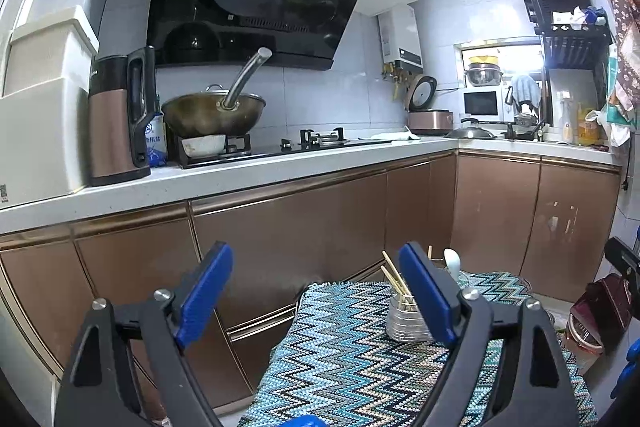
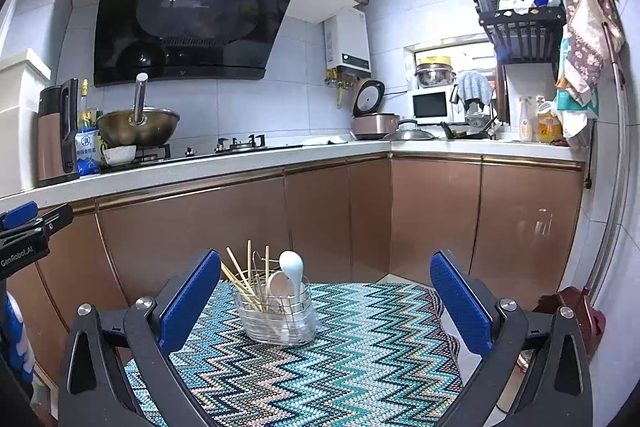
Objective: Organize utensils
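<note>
A clear utensil holder (image 2: 280, 319) stands on a small table covered with a zigzag cloth (image 2: 340, 367). It holds wooden chopsticks (image 2: 240, 275), a white spoon (image 2: 290, 267) and a wooden spoon (image 2: 278, 285). My right gripper (image 2: 326, 301) is open, back from the holder, with nothing between its blue pads. In the left wrist view the holder (image 1: 404, 319) sits just inside my right blue finger (image 1: 428, 291), partly hidden by it. My left gripper (image 1: 316, 289) is open and empty, above the cloth's (image 1: 340, 359) left edge.
Copper-coloured cabinets (image 2: 320, 219) run close behind the table under a white counter (image 2: 240, 163) with a wok (image 2: 138, 125), kettle (image 1: 118, 119), rice cooker (image 2: 374, 119) and microwave (image 2: 432, 105). A red object (image 2: 568, 311) lies on the floor at the right. The left gripper's body (image 2: 24, 235) shows at the left edge.
</note>
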